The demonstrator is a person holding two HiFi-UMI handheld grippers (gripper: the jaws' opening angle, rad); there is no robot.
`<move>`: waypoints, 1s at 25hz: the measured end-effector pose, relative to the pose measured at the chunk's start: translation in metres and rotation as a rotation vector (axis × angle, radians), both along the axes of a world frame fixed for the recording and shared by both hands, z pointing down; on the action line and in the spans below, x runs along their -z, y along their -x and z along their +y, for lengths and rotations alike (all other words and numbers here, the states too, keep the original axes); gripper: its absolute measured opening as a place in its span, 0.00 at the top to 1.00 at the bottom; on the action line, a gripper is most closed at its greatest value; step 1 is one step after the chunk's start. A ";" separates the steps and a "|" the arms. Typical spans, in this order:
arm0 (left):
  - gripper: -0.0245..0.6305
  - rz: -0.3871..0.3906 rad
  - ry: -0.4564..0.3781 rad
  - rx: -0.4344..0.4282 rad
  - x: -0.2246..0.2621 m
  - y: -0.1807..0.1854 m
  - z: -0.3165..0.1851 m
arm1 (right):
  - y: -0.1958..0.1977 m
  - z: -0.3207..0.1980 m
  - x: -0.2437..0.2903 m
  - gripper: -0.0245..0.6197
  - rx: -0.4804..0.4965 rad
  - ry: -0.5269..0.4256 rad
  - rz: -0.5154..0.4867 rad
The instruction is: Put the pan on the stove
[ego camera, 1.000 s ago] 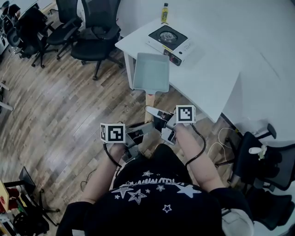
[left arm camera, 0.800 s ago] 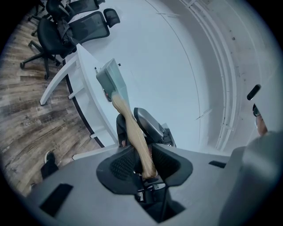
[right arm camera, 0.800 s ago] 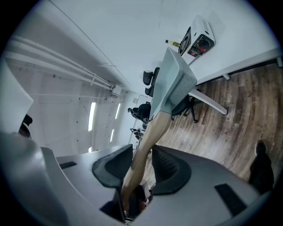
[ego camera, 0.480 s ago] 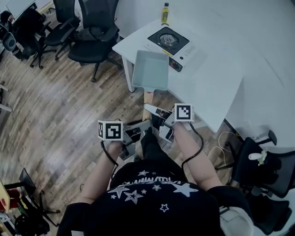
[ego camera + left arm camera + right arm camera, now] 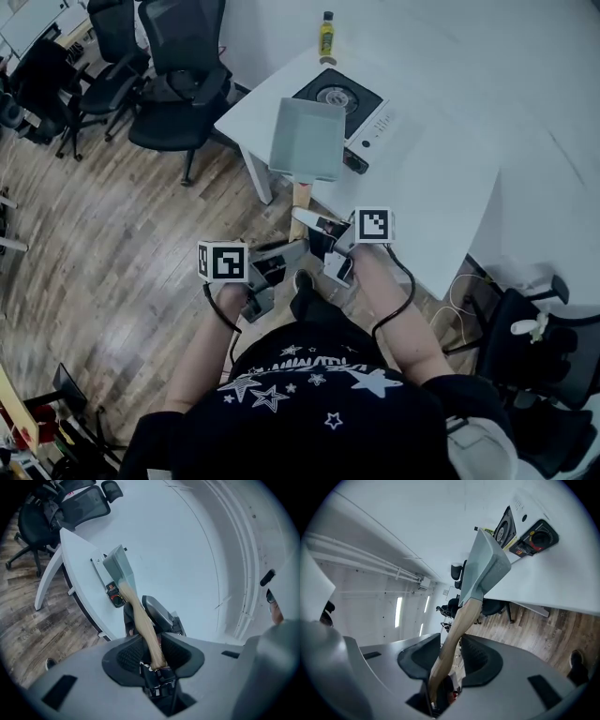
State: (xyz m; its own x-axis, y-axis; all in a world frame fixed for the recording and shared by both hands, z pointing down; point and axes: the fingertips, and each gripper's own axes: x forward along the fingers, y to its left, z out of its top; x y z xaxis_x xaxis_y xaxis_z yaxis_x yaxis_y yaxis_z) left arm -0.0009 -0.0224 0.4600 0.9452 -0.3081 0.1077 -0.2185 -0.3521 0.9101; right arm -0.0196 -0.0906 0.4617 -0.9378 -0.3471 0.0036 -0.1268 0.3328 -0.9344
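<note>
Both grippers share one wooden handle (image 5: 140,620). The left gripper (image 5: 154,656) has its jaws pinching it near the butt end, and the right gripper (image 5: 450,660) has its jaws clamped on it from the other side. Straight ahead of both sets of jaws, the grey square pan (image 5: 307,141) hangs in the air over the edge of the white tabletop (image 5: 441,178), just beside the stove (image 5: 370,117) and not yet set down on it.

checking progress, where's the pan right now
Head view, upper centre: the pan is held aloft over the table's near-left edge, just left of the stove.
</note>
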 end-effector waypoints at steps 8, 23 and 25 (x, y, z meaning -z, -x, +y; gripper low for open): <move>0.77 -0.022 0.002 -0.032 0.005 -0.011 -0.060 | -0.015 -0.060 0.001 0.74 -0.023 0.017 0.011; 0.77 -0.040 0.019 -0.078 -0.004 -0.041 -0.139 | -0.050 -0.137 -0.013 0.74 -0.084 0.068 0.004; 0.77 -0.039 0.017 -0.093 -0.004 -0.041 -0.144 | -0.053 -0.143 -0.016 0.74 -0.105 0.058 0.026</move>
